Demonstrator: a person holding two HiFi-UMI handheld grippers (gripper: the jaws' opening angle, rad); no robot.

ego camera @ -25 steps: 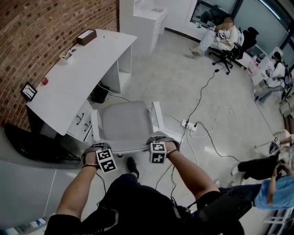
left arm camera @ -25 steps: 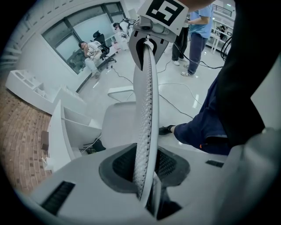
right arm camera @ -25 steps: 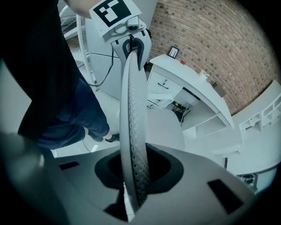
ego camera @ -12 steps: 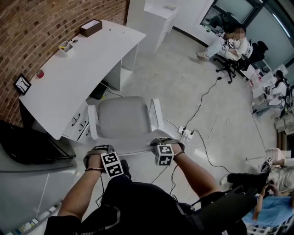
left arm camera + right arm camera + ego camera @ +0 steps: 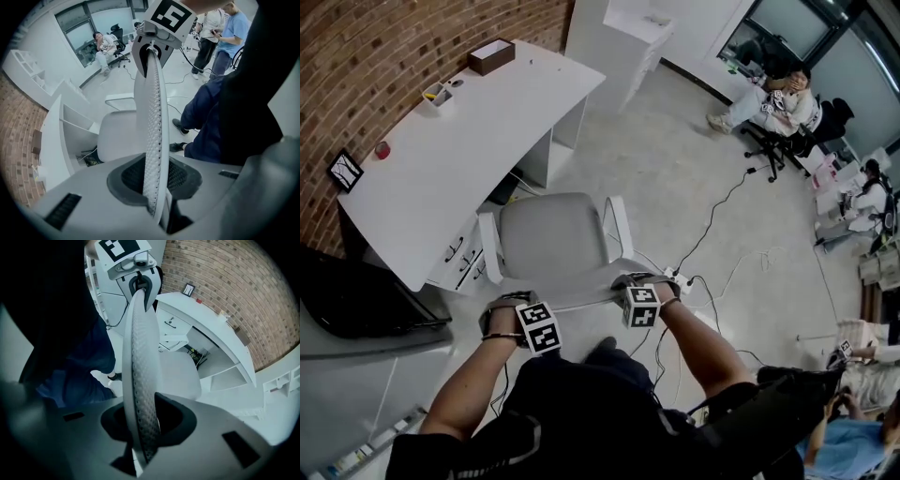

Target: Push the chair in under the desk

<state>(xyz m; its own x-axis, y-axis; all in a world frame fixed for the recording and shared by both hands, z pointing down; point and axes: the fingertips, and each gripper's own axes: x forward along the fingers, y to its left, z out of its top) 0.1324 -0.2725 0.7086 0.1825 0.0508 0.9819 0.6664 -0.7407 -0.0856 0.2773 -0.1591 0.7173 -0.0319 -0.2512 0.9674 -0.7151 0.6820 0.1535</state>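
Note:
The white chair [image 5: 551, 239] stands on the floor facing the white desk [image 5: 459, 141], its seat just outside the desk's front edge by the drawers. My left gripper [image 5: 514, 304] is on the left end of the mesh backrest [image 5: 152, 117], its jaws closing with the rim between them. My right gripper [image 5: 645, 283] is shut on the right end of the same backrest [image 5: 140, 371]. In each gripper view the backrest rim runs straight through the jaws to the other gripper at its far end.
A drawer unit [image 5: 459, 253] sits under the desk's near end. On the desk are a brown box [image 5: 490, 54], a small tray [image 5: 441, 94] and a picture frame [image 5: 344, 171]. A power strip [image 5: 677, 277] and cables lie right of the chair. People sit at the far right [image 5: 778, 103].
The chair and both grippers have edged slightly toward the desk as the person stepped forward. Both grippers stay on the backrest.

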